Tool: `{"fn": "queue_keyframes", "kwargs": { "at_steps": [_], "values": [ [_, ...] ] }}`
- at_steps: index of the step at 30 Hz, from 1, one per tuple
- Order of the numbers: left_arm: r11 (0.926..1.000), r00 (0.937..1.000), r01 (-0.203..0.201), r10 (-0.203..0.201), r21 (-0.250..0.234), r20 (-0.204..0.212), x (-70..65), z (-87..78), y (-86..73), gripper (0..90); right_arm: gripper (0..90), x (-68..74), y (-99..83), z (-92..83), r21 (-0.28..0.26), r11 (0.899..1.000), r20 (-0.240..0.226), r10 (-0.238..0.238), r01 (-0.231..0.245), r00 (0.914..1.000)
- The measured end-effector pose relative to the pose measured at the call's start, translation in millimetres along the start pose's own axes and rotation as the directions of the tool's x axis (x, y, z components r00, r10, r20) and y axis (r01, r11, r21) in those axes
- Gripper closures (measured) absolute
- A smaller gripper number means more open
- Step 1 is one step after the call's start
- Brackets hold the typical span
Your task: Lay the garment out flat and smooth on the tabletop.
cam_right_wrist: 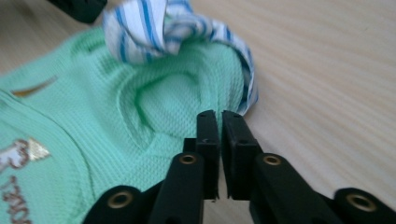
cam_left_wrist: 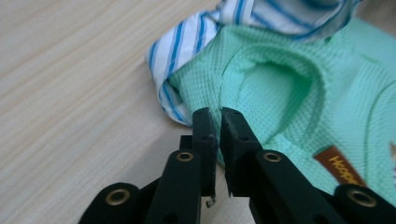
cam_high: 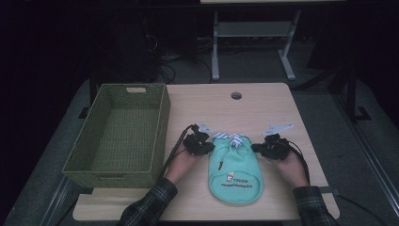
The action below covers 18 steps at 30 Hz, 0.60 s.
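Mint waffle-knit pet garment (cam_high: pixel 235 172), striped collar: light, limp, non-slip; grip at shoulder seams, where left tool (cam_left_wrist: pixel 215 113) and right tool (cam_right_wrist: pixel 218 115) stand nearly together, pinching nothing.

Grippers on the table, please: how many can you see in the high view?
2. The left gripper sits at the left edge of the mint-green garment; the right gripper sits at its right edge. None seems hidden.

Small mint-green waffle-knit garment (cam_high: pixel 235 173) with blue-and-white striped collar (cam_high: pixel 230 139) and printed chest motif: lies flat on the wooden counter (cam_high: pixel 263 106), near its front edge, right of centre, collar toward the far edge.
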<state>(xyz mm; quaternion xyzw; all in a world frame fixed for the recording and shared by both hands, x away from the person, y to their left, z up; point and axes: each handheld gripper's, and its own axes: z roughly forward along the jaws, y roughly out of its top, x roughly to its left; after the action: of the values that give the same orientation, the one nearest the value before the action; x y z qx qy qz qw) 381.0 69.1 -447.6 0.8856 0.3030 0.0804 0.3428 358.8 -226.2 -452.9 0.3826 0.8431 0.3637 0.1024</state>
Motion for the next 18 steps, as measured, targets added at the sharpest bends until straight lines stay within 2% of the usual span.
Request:
{"fn": "queue_keyframes", "kwargs": {
  "at_steps": [3, 4, 9, 13, 18],
  "values": [
    [0.9999, 0.9995, 0.01, -0.01, 0.003, 0.031, 1.9, -2.7, 1.9, 74.3, 77.3, -2.5, 2.7, -5.2, -0.022, 1.0, -0.012, 0.002, -0.003, 0.9999],
    [1.0, 0.9996, -0.004, 0.004, 0.008, 0.028, 3.0, -3.7, 3.1, 71.1, 73.9, -3.4, 3.8, -6.4, -0.032, 0.999, -0.014, 0.001, -0.001, 0.9999],
    [0.9999, 0.9989, -0.004, 0.005, -0.01, 0.046, 7.9, -9.8, 10.0, 59.6, 64.8, -9.8, 10.5, -9.1, -0.055, 0.998, -0.018, 0.008, -0.009, 0.9998],
    [0.9995, 0.9984, -0.007, 0.008, -0.03, 0.056, 11.5, -10.3, 13.7, 54.1, 62.4, -13.7, 18.3, -8.9, -0.057, 0.998, -0.02, 0.008, -0.009, 0.9998],
    [0.9981, 0.9989, -0.01, 0.013, -0.061, 0.044, 16.4, -7.2, 19.1, 48.2, 60.9, -17.8, 26.3, -5.2, -0.051, 0.999, -0.03, 0.019, -0.02, 0.9994]
  ]
}}
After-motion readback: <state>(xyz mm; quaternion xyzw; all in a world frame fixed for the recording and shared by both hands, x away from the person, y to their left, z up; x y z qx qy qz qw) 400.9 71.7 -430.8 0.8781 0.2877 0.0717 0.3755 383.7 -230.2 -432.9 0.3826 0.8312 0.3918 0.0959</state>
